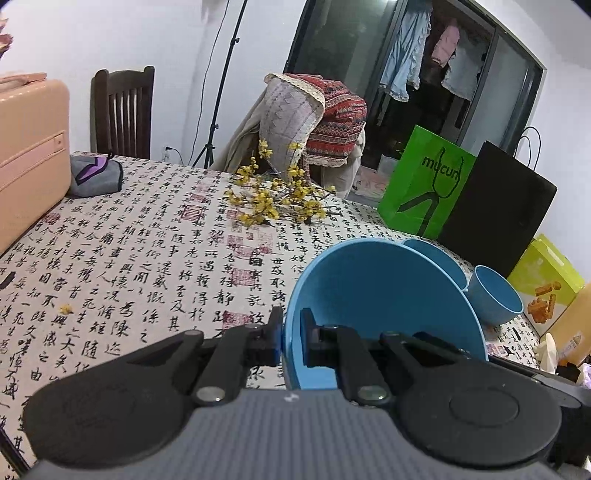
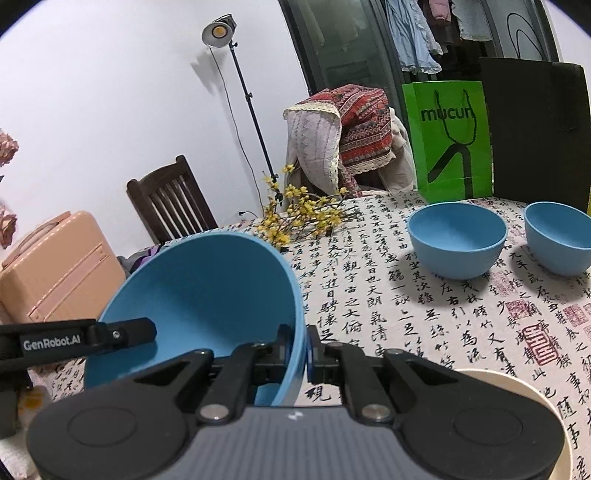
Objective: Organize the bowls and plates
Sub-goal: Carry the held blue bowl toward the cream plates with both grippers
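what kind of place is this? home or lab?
Most likely a home dining room: a table under a calligraphy-print cloth, clothes drying behind a glass door, a wooden chair, and a pink suitcase. The studio light suggests staged recording.

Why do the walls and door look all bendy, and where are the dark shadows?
In both wrist views the fisheye lens curves straight edges, such as the door frame. In the right wrist view, dark shadows lie on the tablecloth in front of the two standing bowls, and the lamp glows.
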Demonstrator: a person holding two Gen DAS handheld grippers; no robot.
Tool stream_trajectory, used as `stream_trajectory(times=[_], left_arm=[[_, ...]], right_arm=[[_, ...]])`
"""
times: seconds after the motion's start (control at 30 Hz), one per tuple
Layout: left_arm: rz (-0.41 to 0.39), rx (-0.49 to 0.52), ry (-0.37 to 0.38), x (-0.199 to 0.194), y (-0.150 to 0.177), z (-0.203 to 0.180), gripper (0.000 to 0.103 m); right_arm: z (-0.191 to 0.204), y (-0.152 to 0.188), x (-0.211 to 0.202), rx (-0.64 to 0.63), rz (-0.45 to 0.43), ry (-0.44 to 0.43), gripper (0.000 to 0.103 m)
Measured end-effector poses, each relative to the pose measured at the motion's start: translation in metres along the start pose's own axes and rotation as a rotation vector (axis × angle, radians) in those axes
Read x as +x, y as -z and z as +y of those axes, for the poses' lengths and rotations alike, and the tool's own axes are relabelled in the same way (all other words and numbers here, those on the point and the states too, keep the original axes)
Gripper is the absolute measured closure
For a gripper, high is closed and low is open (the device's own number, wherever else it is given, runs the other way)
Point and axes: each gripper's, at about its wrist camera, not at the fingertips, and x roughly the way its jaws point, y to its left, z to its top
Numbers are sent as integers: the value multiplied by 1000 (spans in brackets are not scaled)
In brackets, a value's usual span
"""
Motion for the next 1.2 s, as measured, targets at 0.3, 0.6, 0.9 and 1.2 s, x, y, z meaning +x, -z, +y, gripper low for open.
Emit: stream_trajectory(times=[0.3, 0.6, 0.9, 1.2], left_arm=[[-6, -19, -22, -15, 8, 17, 93], [-15, -35, -39, -32, 17, 31, 93], [-23, -46, -68, -47, 29, 47, 93], [-32, -48, -109, -62, 44, 65, 93]], right_arm=[[18, 9, -4, -12, 12, -27, 95], [34, 19, -9, -11, 27, -52, 95], [49, 29, -9, -15, 49, -84, 95], [70, 44, -9, -46, 73, -112, 94]])
